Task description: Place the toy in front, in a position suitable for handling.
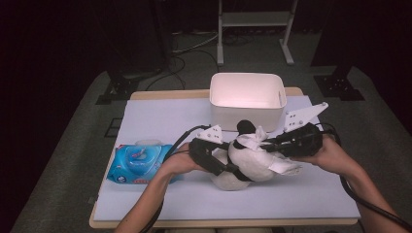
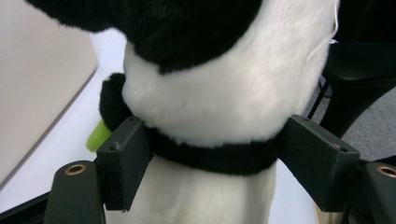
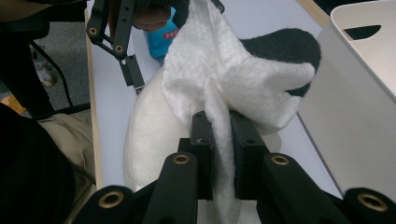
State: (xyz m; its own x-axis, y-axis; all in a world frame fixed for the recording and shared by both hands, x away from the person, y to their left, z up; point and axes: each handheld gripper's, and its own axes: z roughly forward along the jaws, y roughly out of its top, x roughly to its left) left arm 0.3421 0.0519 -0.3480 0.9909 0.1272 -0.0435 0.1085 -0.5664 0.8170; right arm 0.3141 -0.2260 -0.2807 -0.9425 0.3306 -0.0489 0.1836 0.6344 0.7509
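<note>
- Gripping a plush toy [image 1: 250, 162] near the middle of the high view, the left gripper [image 1: 228, 167] has its jaws pressed against either side of the toy's black band; the left gripper view shows the two black jaws squeezing into the fur of the toy [image 2: 210, 107] from left and right.
- The toy is black and white, and it rests on the pale table cover [image 1: 160, 121] just below the centre of the high view, with a black ear pointing toward the bin.
- The right gripper [image 1: 272, 144] comes in from the right of the high view, its jaws closed tight on a white wipe [image 1: 255, 141] that drapes over the toy's upper side.
- Seen from the right gripper view, the wipe [image 3: 224, 79] rises out of the narrow gap between the jaws and spreads across the toy [image 3: 149, 135], covering part of a black ear.
- A white bin [image 1: 248, 99] stands at the upper centre of the high view, just behind the toy; what shows of its inside looks bare.
- The bin's wall [image 3: 359, 116] fills the right side of the right gripper view, close beside the toy.
- A blue pack of wipes [image 1: 138, 163] lies at the left of the high view, near the person's left forearm, its lid flap closed as far as I can tell.
</note>
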